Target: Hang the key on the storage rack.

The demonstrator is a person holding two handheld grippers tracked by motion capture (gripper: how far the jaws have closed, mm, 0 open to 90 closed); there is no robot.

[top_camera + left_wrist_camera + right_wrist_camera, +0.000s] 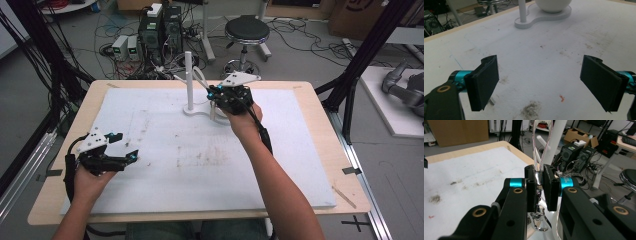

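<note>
A white stand [196,111] with an upright post [188,75] sits at the far middle of the white board. My right gripper [216,94] is just right of the post and is shut on the metal end of a thin clear cord loop [542,145]. The loop rises toward the post [555,142], and a metal clasp [539,221] hangs below the jaws of the right gripper [539,187]. My left gripper [127,157] rests low at the near left, open and holding nothing. Through the left gripper [540,85] I see the stand's base [536,18] far ahead, carrying a white rounded object [552,5].
The white board [165,150] carries grey smudges and a small red mark [561,98]. It lies on a wooden table [320,125]. Beyond the far edge stand a black stool [246,32] and computer cases [160,30] among cables. Black frame posts flank the table.
</note>
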